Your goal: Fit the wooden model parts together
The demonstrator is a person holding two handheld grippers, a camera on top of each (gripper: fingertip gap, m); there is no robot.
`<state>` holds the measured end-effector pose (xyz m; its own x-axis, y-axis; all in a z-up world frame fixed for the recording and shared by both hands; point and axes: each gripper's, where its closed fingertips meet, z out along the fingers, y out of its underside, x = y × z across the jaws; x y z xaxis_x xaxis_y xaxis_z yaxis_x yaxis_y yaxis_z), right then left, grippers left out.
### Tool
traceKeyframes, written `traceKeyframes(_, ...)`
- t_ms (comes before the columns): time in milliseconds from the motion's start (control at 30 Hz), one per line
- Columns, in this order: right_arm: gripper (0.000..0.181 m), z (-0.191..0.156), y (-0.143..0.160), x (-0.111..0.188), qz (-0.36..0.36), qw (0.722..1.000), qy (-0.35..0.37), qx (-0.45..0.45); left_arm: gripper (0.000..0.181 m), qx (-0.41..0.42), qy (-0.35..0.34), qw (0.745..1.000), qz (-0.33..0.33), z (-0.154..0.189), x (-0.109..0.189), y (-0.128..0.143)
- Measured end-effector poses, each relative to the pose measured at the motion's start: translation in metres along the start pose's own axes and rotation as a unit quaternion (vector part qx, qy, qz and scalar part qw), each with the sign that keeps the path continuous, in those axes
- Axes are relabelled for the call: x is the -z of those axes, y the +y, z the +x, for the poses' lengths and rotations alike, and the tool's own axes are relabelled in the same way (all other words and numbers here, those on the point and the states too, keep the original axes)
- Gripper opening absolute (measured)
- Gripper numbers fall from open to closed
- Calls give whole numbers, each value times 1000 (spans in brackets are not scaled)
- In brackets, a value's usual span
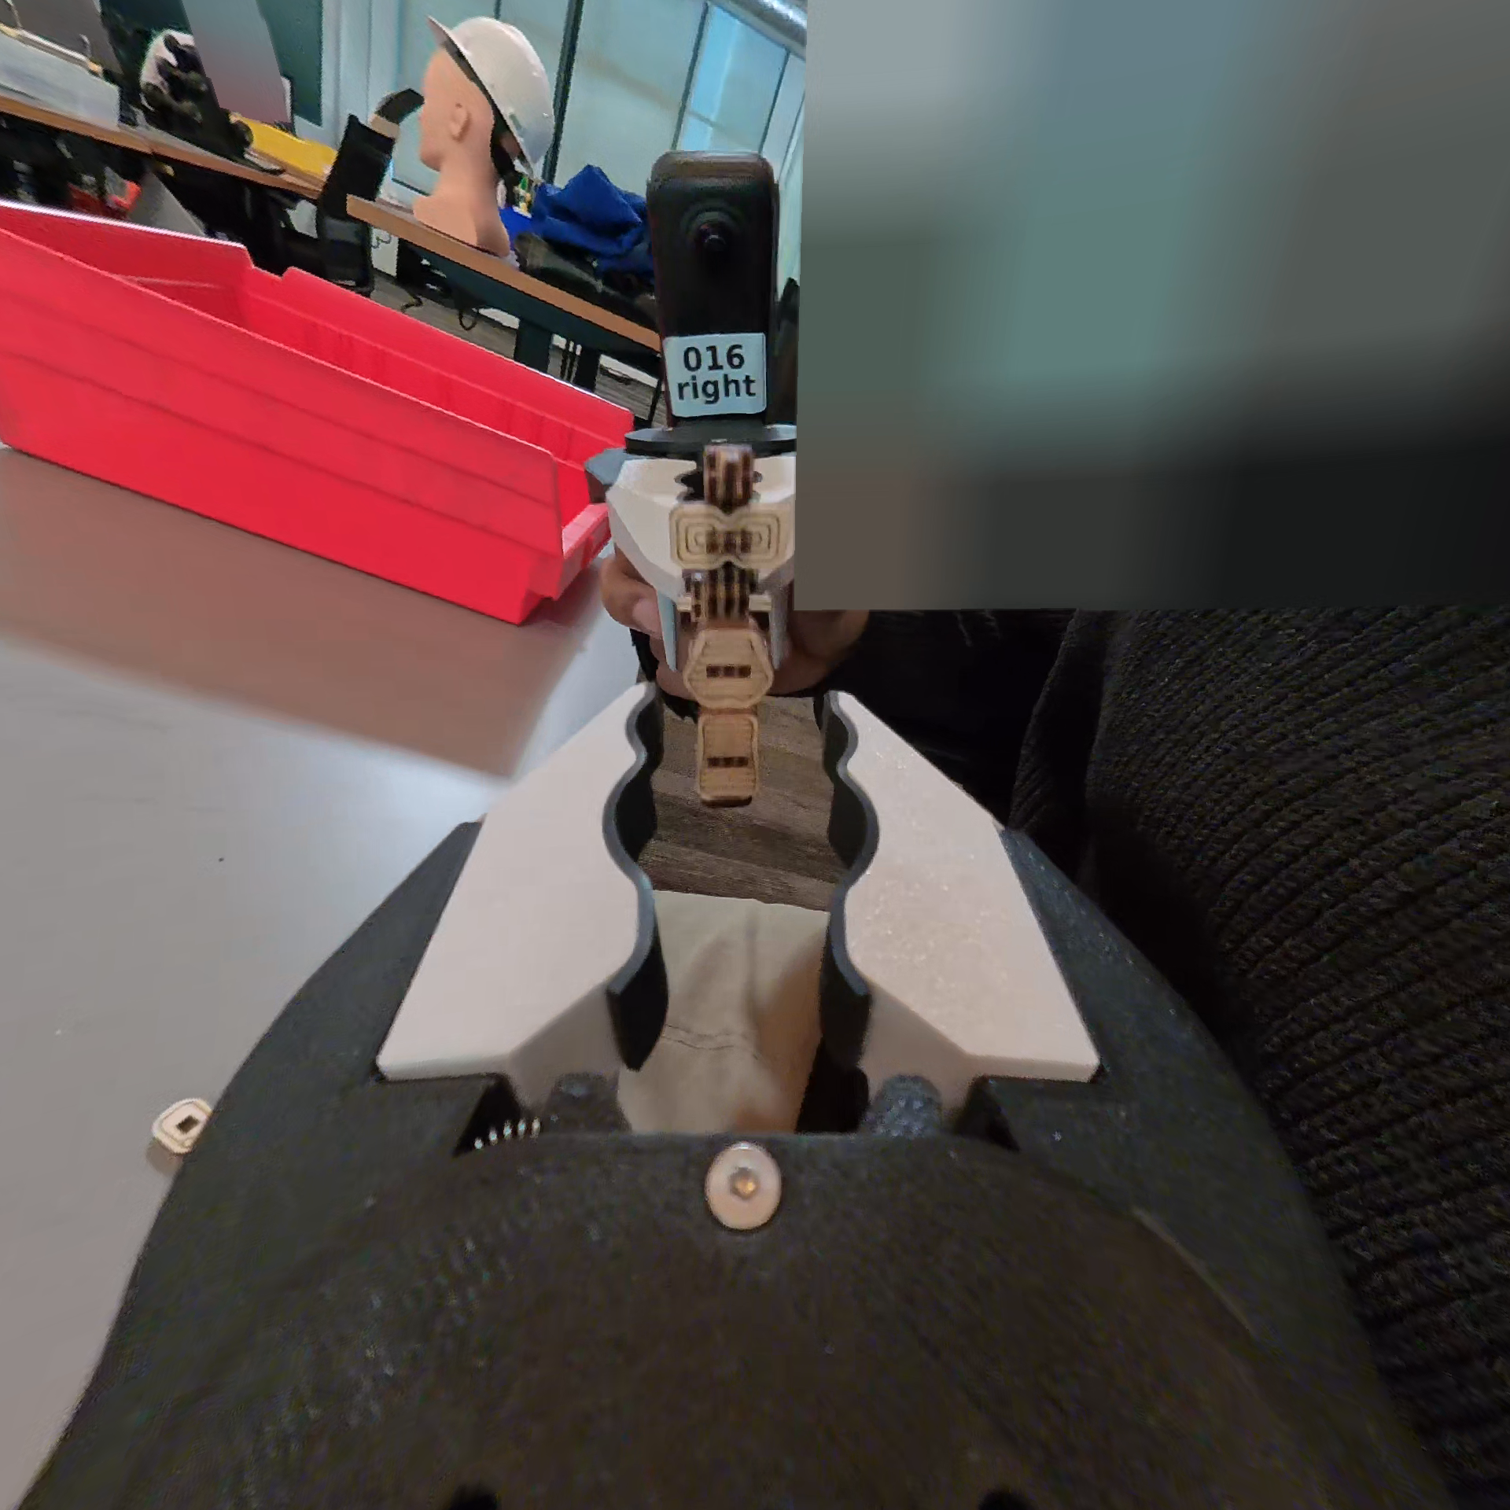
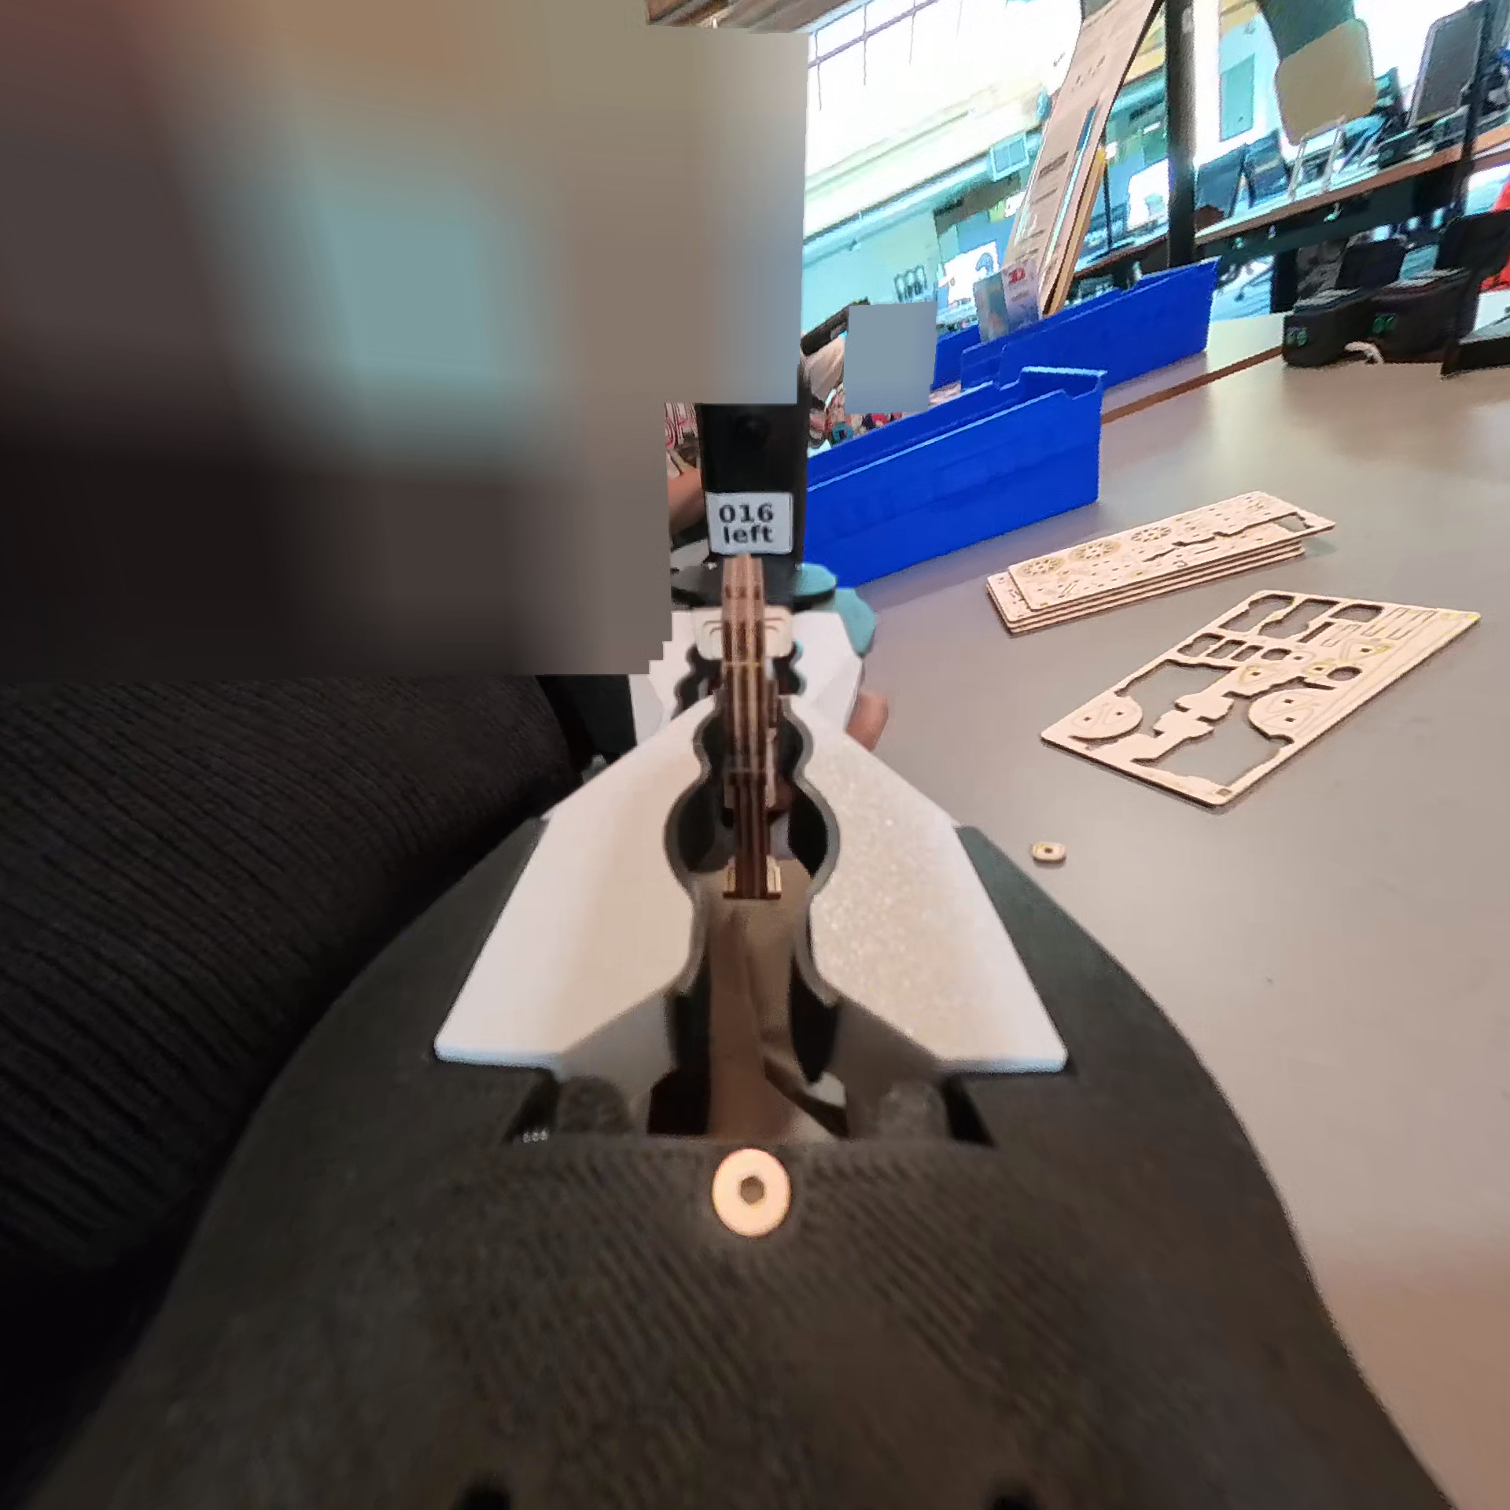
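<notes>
Left wrist view: the left gripper (image 1: 739, 719) has its jaws apart with nothing between them, just short of the layered, laser-cut pale wooden model piece (image 1: 725, 645) held off the grey table's (image 1: 245, 858) edge. The right gripper (image 1: 709, 588) is clamped on its middle. The piece's long axis runs up-down here — the free end points downward. I'd bring the empty jaws squarely onto that end before closing.

Right wrist view: the piece is edge-on, its long axis running forward between the right gripper's fingers towards the left gripper — keep it straight while pressing.
</notes>
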<state>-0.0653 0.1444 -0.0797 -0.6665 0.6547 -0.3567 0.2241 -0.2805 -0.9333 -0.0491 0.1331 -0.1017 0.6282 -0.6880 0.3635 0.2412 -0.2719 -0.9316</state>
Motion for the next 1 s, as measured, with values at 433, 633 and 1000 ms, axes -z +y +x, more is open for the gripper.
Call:
traceKeyframes(433, 24, -4, -8, -5, 39, 999, -12, -15, 13, 46, 20, 999, 11, 4, -6, -2)
traceKeyframes(633, 25, -7, -8, -7, 34, 999, -8, -3, 13, 33, 15, 999, 5, 5, -7, -2)
traceKeyframes(1000, 21, -10, -6, -8, 16, 999, -3, 27, 13, 23, 7, 1000, -2, 4, -3, 1)
